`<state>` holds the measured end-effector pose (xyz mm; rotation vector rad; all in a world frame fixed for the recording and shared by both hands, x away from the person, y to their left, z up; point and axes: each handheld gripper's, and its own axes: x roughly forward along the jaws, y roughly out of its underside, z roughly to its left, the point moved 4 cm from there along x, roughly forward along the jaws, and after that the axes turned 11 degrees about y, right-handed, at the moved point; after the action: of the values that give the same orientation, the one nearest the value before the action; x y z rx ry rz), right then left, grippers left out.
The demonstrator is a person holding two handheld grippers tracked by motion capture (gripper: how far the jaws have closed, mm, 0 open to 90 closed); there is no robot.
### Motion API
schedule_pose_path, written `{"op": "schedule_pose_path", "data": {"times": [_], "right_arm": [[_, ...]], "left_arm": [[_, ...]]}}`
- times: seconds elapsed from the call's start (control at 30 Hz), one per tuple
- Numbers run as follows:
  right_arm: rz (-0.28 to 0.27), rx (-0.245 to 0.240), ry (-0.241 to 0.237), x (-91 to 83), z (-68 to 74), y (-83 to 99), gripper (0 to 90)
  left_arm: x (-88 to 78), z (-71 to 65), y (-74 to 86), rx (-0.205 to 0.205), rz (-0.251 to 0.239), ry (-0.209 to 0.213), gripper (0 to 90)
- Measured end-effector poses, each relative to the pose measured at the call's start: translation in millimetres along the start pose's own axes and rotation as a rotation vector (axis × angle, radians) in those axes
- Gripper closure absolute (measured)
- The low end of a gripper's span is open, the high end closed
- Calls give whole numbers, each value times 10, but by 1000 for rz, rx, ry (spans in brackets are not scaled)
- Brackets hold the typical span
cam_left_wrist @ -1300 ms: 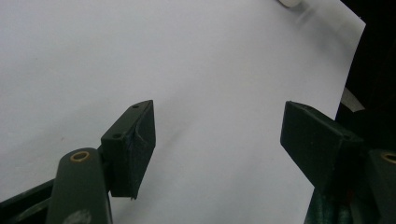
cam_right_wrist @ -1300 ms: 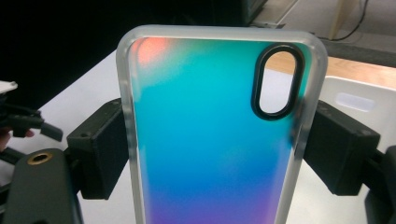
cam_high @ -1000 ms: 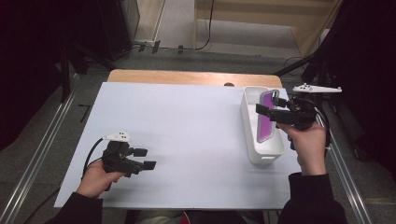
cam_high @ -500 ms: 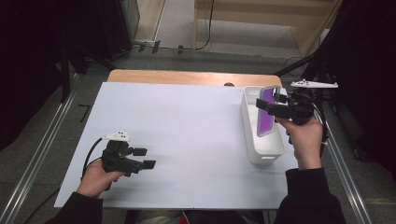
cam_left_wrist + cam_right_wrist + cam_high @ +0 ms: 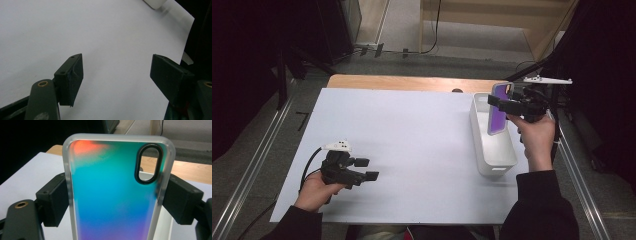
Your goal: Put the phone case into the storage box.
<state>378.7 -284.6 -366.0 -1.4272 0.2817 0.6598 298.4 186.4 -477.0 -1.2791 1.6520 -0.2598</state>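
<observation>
My right gripper [image 5: 501, 103] clamps a phone case [image 5: 497, 108] by its side edges. The case has risen since a second ago: it lay low in the white bin [image 5: 492, 161] and now stands upright above it, likely being taken out. My left gripper [image 5: 364, 169] rests open on the table [image 5: 412, 140]. I can read no writing anywhere.

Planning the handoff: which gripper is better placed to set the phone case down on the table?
Right. The right gripper is shut on the phone case, upright above the white bin. The left gripper is open, low over the white table, far from the case.
</observation>
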Motion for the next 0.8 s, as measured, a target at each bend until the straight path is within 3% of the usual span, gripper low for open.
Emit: {"op": "schedule_pose_path", "data": {"times": [0.8], "right_arm": [[-16, 27, 62, 360, -153, -122, 149]], "left_arm": [[-3, 16, 4, -7, -6, -8, 263]]}}
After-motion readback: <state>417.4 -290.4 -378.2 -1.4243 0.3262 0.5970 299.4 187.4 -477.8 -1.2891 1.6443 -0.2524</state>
